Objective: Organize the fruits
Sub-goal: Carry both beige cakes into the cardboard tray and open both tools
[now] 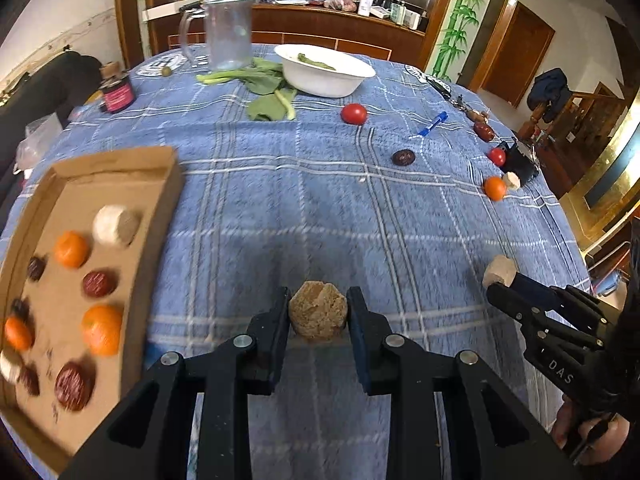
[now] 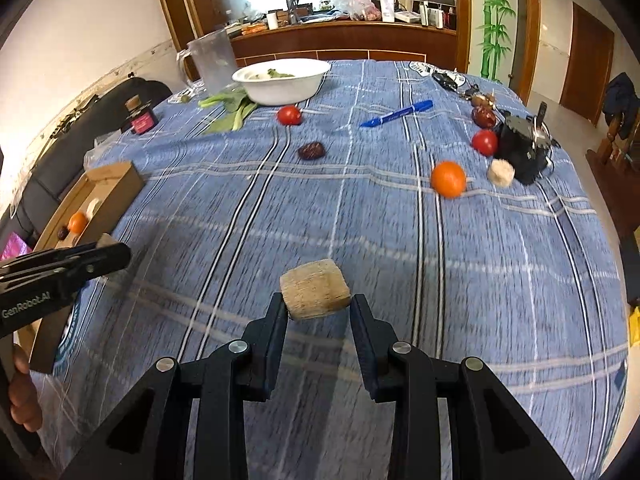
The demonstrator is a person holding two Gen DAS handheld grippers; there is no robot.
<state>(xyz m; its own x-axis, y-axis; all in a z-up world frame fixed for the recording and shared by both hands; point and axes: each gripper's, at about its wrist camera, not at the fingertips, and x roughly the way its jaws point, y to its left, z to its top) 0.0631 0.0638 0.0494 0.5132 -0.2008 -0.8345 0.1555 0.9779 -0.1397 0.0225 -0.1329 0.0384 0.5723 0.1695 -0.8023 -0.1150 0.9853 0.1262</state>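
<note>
Your left gripper [image 1: 319,312] pinches a tan, rough chunk [image 1: 318,310] between its pads, held above the blue plaid cloth [image 1: 320,208] near the table's near edge. Your right gripper [image 2: 318,308] clamps a pale cork-like piece [image 2: 314,294], also off the cloth.

The cardboard tray [image 1: 120,168] sits at the left edge, just beside your left gripper. It holds oranges [image 1: 102,334], dark dates [image 1: 74,386] and a pale piece [image 1: 116,224]. Its raised wall [image 1: 156,240] stands between your chunk and the tray floor.

Loose fruit lies well apart on the cloth: a tomato [image 2: 289,115] near the white bowl [image 2: 280,80], a date [image 2: 311,151] mid-table, and an orange [image 2: 448,179], a pale piece [image 2: 501,173] and a second tomato [image 2: 485,142] by the right edge, against a black object [image 2: 520,152]. A blue pen [image 2: 396,114] lies beyond them. Greens [image 1: 264,84] and a clear jug [image 1: 228,32] crowd the far edge, and a dark jar [image 1: 117,94] stands at the far left.
</note>
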